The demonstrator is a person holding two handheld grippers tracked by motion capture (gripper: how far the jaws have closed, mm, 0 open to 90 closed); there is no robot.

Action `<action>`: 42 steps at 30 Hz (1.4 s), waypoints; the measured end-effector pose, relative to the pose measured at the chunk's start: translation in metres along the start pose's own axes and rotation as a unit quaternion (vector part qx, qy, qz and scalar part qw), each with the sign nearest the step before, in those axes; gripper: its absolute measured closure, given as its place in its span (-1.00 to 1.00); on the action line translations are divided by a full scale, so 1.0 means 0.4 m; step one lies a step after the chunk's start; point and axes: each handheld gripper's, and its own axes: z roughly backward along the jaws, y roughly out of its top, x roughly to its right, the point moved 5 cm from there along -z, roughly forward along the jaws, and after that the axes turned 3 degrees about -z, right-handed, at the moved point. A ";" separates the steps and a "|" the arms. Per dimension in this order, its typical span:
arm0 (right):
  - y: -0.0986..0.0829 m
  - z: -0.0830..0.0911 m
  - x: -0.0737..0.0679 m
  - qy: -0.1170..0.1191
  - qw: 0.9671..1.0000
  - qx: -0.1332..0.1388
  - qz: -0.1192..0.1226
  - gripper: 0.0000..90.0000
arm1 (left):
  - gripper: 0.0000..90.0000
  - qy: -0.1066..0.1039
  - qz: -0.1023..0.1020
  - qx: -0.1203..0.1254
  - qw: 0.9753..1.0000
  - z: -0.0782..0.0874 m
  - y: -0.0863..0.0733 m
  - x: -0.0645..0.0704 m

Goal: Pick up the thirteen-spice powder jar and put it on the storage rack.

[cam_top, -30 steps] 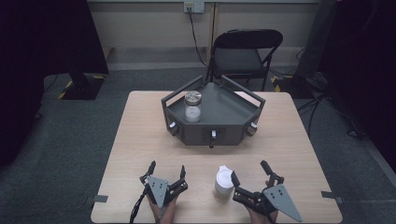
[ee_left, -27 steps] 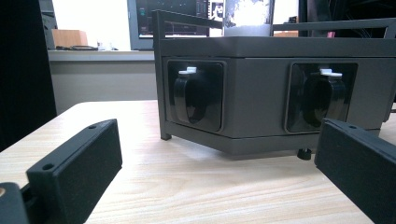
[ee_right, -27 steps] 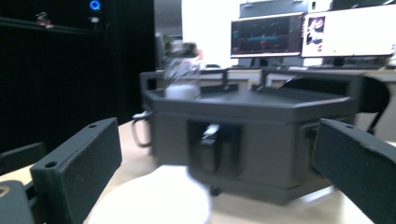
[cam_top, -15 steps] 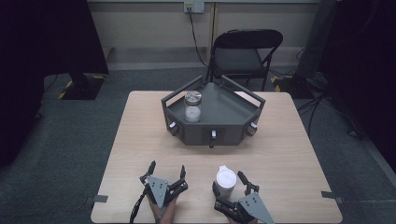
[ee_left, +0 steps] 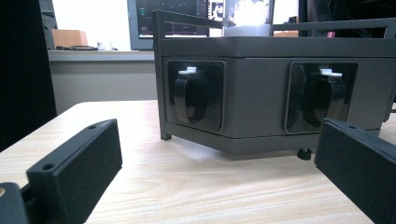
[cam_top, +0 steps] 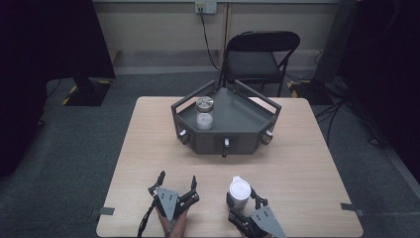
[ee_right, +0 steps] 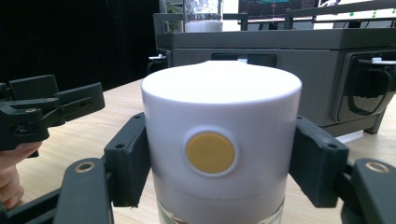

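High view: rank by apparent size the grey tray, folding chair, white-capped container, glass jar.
1. Grey tray and folding chair: look alike, chair farther, so unranked.
2. White-capped container.
3. Glass jar, slightly smaller, but farther away.

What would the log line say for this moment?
right gripper: shut on white jar | left gripper: open, empty | grey tray: behind

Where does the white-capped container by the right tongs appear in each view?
High view: the white-capped container stands near the table's front edge, between the right tongs.
Left gripper view: not in it.
Right gripper view: container fills the centre, a jaw against each side.
Shared landmark: the dark grey tray.
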 end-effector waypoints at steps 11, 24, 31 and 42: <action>0.006 0.001 0.008 0.007 1.000 -0.005 0.003 -0.34 | -1.00 0.000 0.000 0.000 1.000 0.000 0.000 0.000; 0.021 0.007 0.014 0.014 1.000 -0.005 0.005 -0.34 | -1.00 0.002 0.000 0.000 1.000 0.000 0.000 0.001; 0.034 0.008 0.020 0.020 1.000 -0.001 0.014 -0.34 | -1.00 0.002 0.000 0.000 1.000 0.000 0.000 0.001; 0.063 -0.017 0.034 0.045 0.999 -0.005 0.016 -0.34 | -1.00 0.002 0.000 0.000 1.000 0.000 0.000 0.001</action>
